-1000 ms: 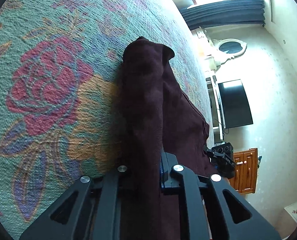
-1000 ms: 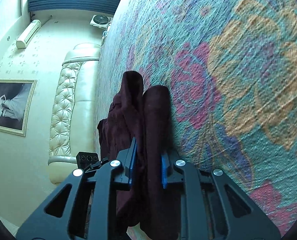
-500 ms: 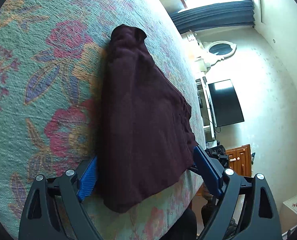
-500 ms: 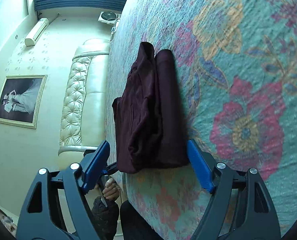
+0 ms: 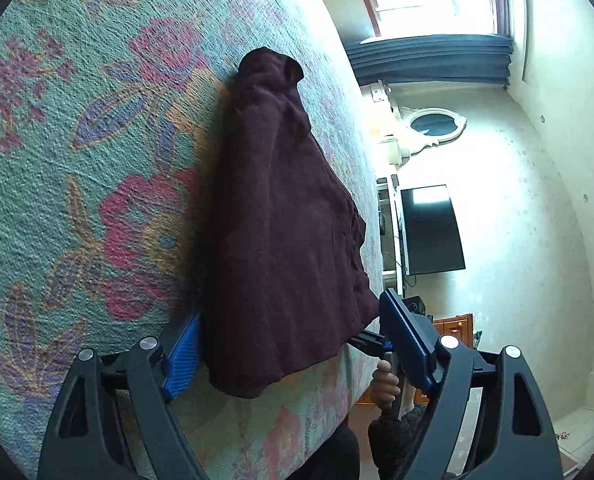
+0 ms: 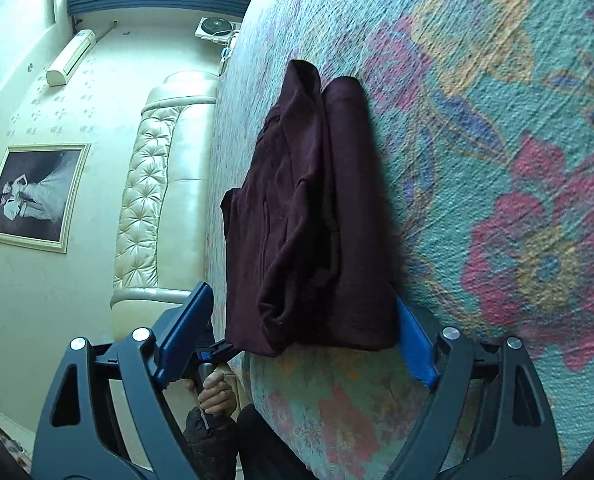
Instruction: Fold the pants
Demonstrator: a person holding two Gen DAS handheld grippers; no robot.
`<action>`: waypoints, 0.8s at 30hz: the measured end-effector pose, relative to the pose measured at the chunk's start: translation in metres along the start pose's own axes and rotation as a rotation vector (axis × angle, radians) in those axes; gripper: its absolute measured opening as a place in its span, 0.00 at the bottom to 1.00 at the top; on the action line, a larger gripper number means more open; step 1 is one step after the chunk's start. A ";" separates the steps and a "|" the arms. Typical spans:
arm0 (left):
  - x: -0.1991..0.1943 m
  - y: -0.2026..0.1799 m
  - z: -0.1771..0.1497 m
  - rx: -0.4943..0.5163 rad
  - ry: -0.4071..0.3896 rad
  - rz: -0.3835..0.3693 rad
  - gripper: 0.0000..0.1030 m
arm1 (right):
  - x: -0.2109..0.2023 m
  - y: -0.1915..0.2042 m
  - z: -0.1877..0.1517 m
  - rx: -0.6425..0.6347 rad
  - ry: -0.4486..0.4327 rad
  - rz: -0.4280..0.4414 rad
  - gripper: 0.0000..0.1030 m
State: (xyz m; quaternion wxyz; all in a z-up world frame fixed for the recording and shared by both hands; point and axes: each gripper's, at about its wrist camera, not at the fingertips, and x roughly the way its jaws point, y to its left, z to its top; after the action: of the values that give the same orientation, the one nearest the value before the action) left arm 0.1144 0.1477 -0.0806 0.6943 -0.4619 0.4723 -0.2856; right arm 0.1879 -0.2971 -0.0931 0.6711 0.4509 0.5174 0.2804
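Observation:
The dark maroon pants point(image 5: 281, 232) lie folded in a compact stack on the floral bedspread point(image 5: 77, 152), near the bed's edge. They also show in the right wrist view point(image 6: 313, 220). My left gripper point(image 5: 293, 348) is open, its blue pads standing wide on either side of the near end of the stack, holding nothing. My right gripper point(image 6: 297, 332) is open too, its blue pads either side of the other end of the stack, empty.
The teal bedspread with red and orange flowers point(image 6: 517, 160) extends beyond the pants. A tufted cream headboard point(image 6: 153, 184), a framed photo point(image 6: 33, 196), a wall TV point(image 5: 429, 232) and a window with dark curtain point(image 5: 429, 60) surround the bed.
Both grippers were shut on the pants a second ago. They have let go, opened wide and pulled back a little; the folded pants now rest on the bed.

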 end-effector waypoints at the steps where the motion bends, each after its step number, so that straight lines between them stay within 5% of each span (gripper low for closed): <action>1: 0.000 0.001 -0.001 0.000 -0.002 0.010 0.77 | 0.001 0.002 -0.001 -0.007 0.005 -0.004 0.83; 5: -0.001 0.006 0.001 -0.013 0.008 0.000 0.76 | 0.002 0.003 -0.003 -0.020 0.021 -0.004 0.83; 10: 0.002 0.002 0.002 -0.009 0.076 0.080 0.76 | 0.004 0.007 -0.004 -0.013 0.025 0.011 0.82; 19: 0.008 -0.001 -0.001 -0.059 0.066 0.146 0.76 | -0.001 -0.002 -0.007 -0.007 0.008 0.023 0.82; 21: 0.011 -0.001 -0.004 -0.040 0.061 0.192 0.48 | -0.006 -0.009 -0.006 -0.008 0.010 0.006 0.72; 24: 0.013 0.005 -0.008 -0.052 0.045 0.204 0.30 | -0.005 -0.022 -0.009 0.012 0.023 -0.008 0.40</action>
State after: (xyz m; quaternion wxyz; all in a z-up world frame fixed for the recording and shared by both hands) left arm 0.1115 0.1359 -0.0915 0.6967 -0.4228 0.5397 -0.2112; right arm 0.1757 -0.3078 -0.1110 0.6633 0.4498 0.5285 0.2798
